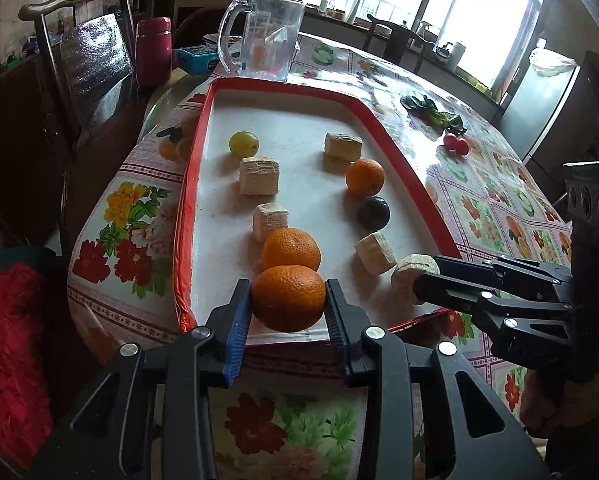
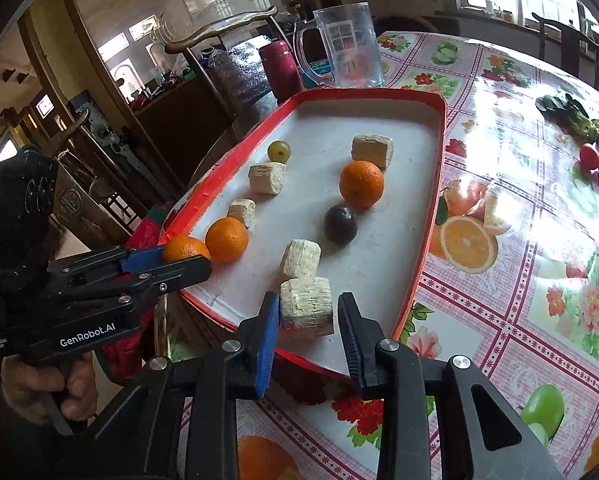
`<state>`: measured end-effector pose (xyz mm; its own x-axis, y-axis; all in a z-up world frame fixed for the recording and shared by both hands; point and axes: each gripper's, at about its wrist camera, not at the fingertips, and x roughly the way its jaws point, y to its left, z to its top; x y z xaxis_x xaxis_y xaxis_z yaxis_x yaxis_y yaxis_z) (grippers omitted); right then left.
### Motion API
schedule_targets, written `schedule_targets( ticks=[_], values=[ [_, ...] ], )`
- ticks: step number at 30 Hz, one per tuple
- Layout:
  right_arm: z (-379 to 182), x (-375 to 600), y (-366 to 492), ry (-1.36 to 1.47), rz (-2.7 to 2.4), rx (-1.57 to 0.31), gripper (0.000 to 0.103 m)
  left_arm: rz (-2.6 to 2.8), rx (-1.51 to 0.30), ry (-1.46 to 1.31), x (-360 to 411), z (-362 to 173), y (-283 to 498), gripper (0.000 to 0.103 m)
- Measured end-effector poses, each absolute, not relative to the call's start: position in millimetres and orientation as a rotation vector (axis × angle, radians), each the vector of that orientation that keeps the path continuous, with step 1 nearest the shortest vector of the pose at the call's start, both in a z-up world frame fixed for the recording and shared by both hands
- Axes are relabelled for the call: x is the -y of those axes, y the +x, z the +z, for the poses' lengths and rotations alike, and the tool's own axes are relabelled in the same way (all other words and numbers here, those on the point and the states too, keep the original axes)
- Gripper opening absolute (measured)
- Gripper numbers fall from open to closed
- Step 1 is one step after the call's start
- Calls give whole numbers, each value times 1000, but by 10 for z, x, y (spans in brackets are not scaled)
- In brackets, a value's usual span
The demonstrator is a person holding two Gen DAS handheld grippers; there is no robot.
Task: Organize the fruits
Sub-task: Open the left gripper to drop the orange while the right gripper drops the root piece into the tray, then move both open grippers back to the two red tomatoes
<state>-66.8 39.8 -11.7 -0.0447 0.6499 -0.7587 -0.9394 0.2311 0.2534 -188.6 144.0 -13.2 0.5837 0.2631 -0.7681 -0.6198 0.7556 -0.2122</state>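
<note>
At the near edge of the red-rimmed tray (image 1: 191,184), the left gripper (image 1: 288,300) has an orange (image 1: 288,298) clamped between its blue pads; bright, dimpled skin, round, sitting just above the tray's white floor, jaws pressed to both its sides; a second orange (image 1: 291,250) sits right behind it, touching or nearly so; a third orange (image 2: 361,184) lies further up toward the tray's right edge, with a dark round fruit (image 2: 340,225) just below it and a small yellow-green fruit (image 2: 279,151) up near the left edge; pale, crumbly blocks are scattered among them; over at the near right corner, the right gripper (image 2: 308,320) straddles one pale block (image 2: 306,307); jaws parted, left pad about touching the block, right pad clearly off it, so released, not gripping; beyond the tray on the flowered worktop (image 2: 519,280) stands a clear glass jug (image 2: 347,46), and two red tomatoes (image 2: 597,162) sit well off to the right.
</note>
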Motion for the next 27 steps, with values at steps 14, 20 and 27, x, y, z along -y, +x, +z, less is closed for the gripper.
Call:
schedule_targets(
  ticks=[14,20,27],
  values=[
    [139,123,-119,-273,1239,-878,39,529,-787,-444,-1294,43,-1676,55],
    [124,356,314,-221,1137,-892,40,462,-781,-421,-1179,119,-1386,55],
    [89,518,749,-198,1057,-888,40,394,-786,-394,-1040,171,-957,55]
  ],
)
